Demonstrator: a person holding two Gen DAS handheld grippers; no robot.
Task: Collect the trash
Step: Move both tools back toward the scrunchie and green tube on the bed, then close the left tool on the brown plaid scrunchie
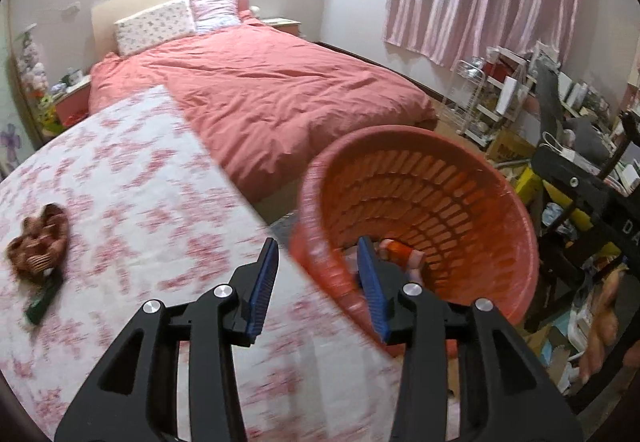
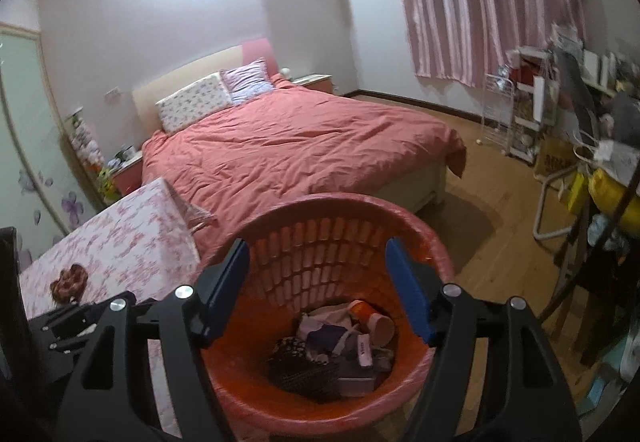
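An orange-red slotted basket stands beside the table with the floral cloth. It holds several pieces of trash: a paper cup, wrappers and a dark patterned piece. My left gripper is open with nothing in it, and it hangs over the basket's near rim at the table edge. My right gripper is open and bare above the basket's mouth. A brown crumpled thing lies on the table, far left of both grippers, with a green bit beside it.
A bed with a pink-red quilt fills the room behind. Cluttered shelves and a wire rack line the right wall under striped curtains. Bare wooden floor lies right of the basket.
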